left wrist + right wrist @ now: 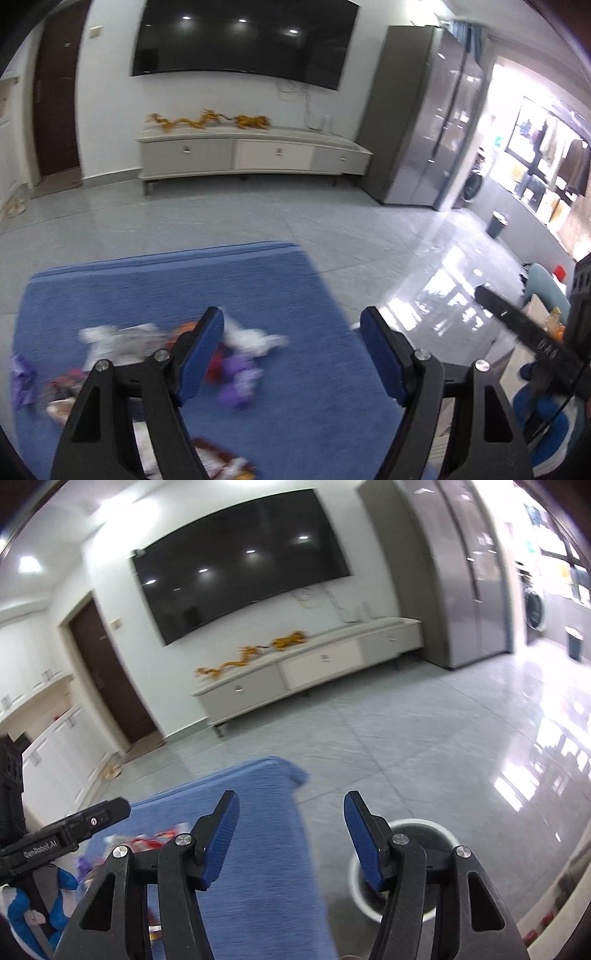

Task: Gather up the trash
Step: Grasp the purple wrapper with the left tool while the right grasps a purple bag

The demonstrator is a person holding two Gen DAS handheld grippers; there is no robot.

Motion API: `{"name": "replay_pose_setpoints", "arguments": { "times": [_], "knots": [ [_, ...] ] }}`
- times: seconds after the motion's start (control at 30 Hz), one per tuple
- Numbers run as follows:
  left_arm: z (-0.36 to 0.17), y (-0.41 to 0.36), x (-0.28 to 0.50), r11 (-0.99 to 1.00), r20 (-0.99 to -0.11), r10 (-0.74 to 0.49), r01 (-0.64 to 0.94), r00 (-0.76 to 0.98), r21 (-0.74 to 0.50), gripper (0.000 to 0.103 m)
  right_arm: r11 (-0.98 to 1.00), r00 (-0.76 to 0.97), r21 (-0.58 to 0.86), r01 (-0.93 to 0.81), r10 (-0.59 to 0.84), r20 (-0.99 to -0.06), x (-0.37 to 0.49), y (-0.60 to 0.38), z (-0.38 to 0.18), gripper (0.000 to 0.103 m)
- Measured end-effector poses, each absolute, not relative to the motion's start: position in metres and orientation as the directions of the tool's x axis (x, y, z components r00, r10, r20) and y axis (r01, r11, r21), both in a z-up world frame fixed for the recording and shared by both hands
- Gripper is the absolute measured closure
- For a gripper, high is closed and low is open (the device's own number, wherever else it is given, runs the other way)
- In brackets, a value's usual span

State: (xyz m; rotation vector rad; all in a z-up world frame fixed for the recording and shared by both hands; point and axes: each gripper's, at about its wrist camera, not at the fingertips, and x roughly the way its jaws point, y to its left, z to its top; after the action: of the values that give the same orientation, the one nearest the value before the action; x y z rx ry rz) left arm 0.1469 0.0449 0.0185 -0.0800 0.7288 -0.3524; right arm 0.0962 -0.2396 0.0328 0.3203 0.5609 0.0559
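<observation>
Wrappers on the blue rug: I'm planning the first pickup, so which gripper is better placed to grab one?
Probably the left. The left gripper is open over the blue rug, with the wrappers by its fingertips. The right gripper, also open, points past the rug's edge, nearer the white bin.

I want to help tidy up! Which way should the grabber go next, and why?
Probably lower the left hand-held gripper onto the white crumpled wrapper just ahead. It is open and empty, the trash pile lies on the blue rug, and the white bin stands on the floor beside the rug.
</observation>
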Motion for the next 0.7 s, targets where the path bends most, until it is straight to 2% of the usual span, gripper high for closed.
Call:
{"name": "replay_pose_setpoints", "arguments": {
  "times": [0.2,0.27,0.4,0.57,0.7],
  "knots": [
    [-0.012,0.191,0.135,0.989,-0.664,-0.133,0.059,0.736,-0.133,0.028,0.954,0.818,0.290,-0.078,0.227,-0.529,0.117,-0.176,0.038,0.046],
    [-0.030,0.243,0.135,0.992,-0.688,-0.056,-0.038,0.724,-0.121,0.028,0.949,0.794,0.297,-0.103,0.258,-0.551,0.127,-0.159,0.029,0.046],
    [-0.066,0.314,0.140,0.981,-0.734,0.021,-0.155,0.679,-0.115,0.028,0.938,0.715,0.317,-0.141,0.318,-0.623,0.155,-0.118,-0.006,0.046],
    [-0.106,0.364,0.148,0.961,-0.777,0.054,-0.244,0.627,-0.130,0.028,0.932,0.599,0.314,-0.180,0.358,-0.716,0.188,-0.064,-0.054,0.047],
    [-0.129,0.372,0.161,0.954,-0.802,0.057,-0.268,0.595,-0.131,0.028,0.936,0.522,0.293,-0.194,0.352,-0.777,0.199,-0.039,-0.097,0.049]
  ]
}}
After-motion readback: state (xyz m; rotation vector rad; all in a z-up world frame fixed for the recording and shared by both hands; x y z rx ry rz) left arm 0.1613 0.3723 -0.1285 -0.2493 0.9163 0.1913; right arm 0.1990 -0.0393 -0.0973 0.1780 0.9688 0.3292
